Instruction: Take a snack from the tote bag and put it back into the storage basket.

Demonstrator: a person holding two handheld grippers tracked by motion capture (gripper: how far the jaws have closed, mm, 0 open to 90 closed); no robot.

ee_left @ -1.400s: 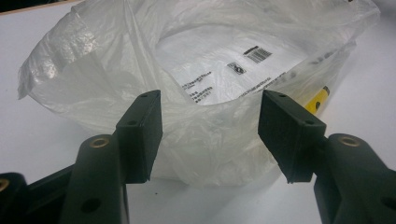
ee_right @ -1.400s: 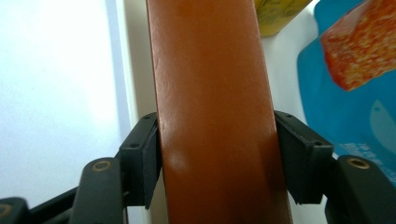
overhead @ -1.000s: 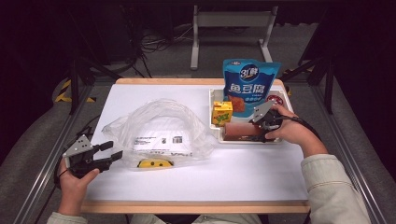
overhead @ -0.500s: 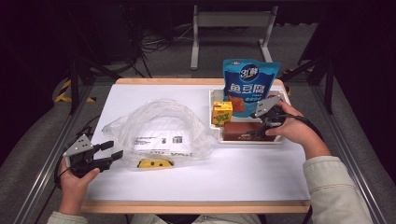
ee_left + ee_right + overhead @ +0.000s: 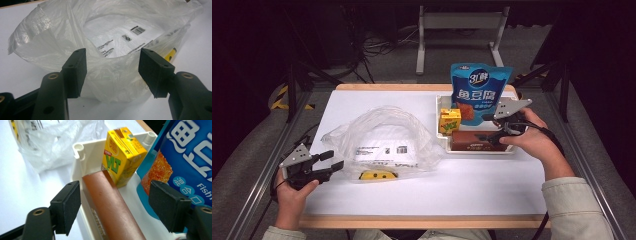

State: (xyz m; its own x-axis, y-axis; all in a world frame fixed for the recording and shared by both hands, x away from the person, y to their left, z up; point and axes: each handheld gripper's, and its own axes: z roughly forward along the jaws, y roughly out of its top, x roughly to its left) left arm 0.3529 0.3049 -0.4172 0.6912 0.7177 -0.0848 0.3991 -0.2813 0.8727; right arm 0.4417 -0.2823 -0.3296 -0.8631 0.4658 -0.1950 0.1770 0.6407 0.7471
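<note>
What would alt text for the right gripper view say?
Two open black jaws of the right gripper frame a brown box lying in a white tray, untouched. A yellow drink carton stands behind it, beside a blue snack pouch.

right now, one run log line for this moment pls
left gripper: open at plastic bag rim | right gripper: open, jaws just opening, above brown box in white tray | nothing held
</note>
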